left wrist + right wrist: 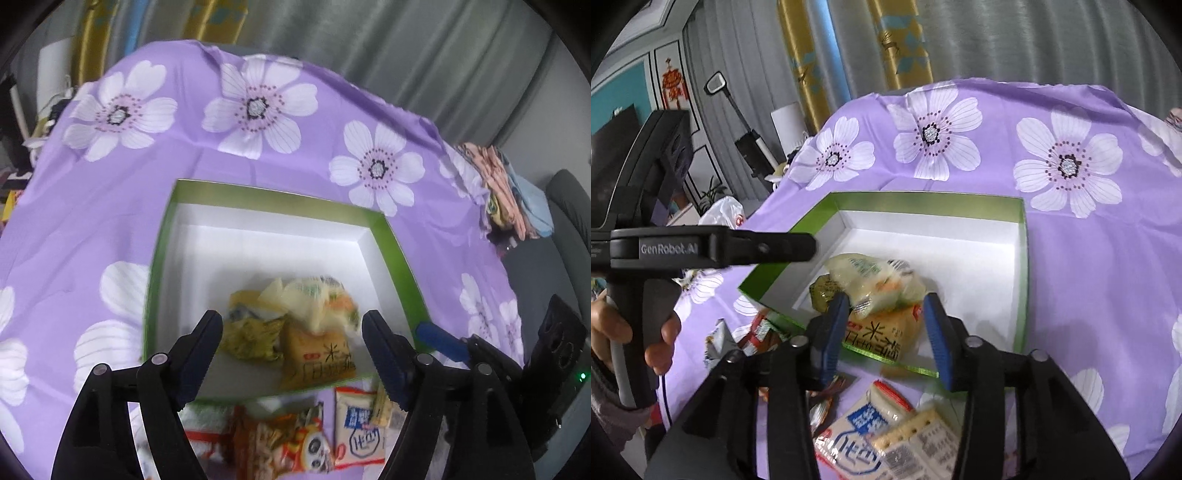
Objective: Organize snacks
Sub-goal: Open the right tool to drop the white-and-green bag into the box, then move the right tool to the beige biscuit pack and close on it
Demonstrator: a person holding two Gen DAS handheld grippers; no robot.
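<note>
A green box [391, 251] with a white inside lies on the purple floral cloth. In its near corner are a pale packet [314, 295], an olive packet [251, 336] and an orange packet [317, 358]. My left gripper [291, 328] hovers over them, open, with nothing between its pads. In the right wrist view my right gripper [886, 306] is open above the pale packet [875, 280] and the orange packet [882, 332], its blue pads beside them without pressing. Loose snacks lie in front of the box: a white-and-blue packet [860, 435], a cracker packet [919, 439] and an orange panda packet [288, 443].
The far half of the box [923, 201] holds nothing. Purple cloth [110, 206] covers the whole table. Folded fabrics [506, 192] sit at its right edge. A hand [613, 332] holds the left gripper's handle at the left. Curtains hang behind.
</note>
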